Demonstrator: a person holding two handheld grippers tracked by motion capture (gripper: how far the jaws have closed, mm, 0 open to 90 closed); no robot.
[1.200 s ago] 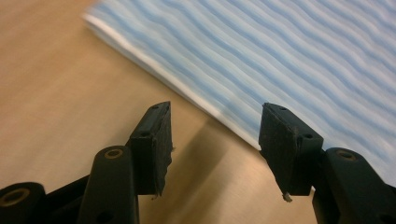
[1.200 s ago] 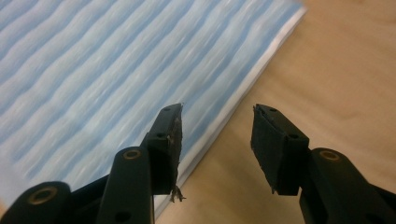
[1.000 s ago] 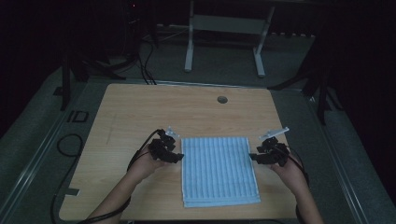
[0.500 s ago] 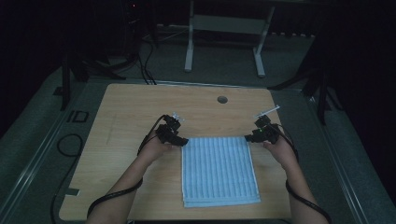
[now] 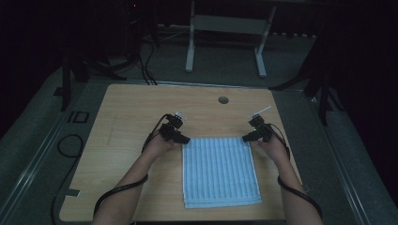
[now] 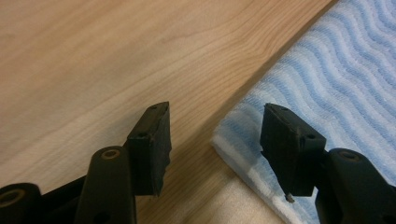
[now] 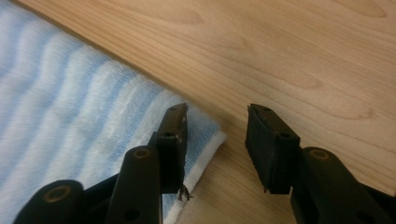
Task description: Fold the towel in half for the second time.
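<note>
Both your forearms come in from the near edge, angled slightly inward, hands set wide apart at about the same depth. Your left gripper [image 5: 184, 139] points inward and down, cable trailing back along the left forearm [image 5: 133, 171]. Its jaws have just been closing and stand parted, nothing pressed between the pads. Your right gripper [image 5: 245, 138] mirrors it, pointing inward and low, with its jaws likewise just closing, a clear gap between them. Right forearm [image 5: 293, 194] runs nearly straight back.

Bare table [image 5: 141, 112] surrounds my grippers; only the flat folded cloth [image 5: 219, 171] lies between them, obstructing nothing.
</note>
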